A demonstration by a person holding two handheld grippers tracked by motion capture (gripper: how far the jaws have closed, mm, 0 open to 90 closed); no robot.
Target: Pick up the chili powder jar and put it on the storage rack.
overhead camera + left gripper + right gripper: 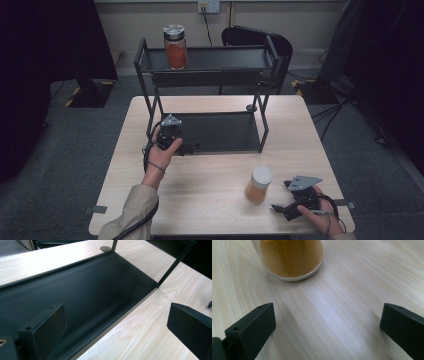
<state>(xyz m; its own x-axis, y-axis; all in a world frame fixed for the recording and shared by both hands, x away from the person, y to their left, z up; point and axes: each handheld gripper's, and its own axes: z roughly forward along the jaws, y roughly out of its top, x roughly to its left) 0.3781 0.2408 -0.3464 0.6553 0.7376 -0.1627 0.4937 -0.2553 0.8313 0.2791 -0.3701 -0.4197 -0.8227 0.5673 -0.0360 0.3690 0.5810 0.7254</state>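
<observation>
The white-lidded jar [259, 184] of orange-brown powder stands upright on the table [210, 195], its long axis vertical, in front of the black two-tier rack [210, 132] and off that rack's right front leg. Just to the jar's right lies the right gripper [286, 200], its jaws spread wide and empty, aimed at the jar; in the right gripper view the jar [292, 260] sits ahead and a little left of the gap between the jaws, not yet between them. That hand is clearly the nearer one. The left gripper [186, 148], also spread wide and holding nothing, rests well away from the jar at the rack's lower shelf [82, 290]. A second, red-filled jar [175, 46] stands on the rack's top shelf.
</observation>
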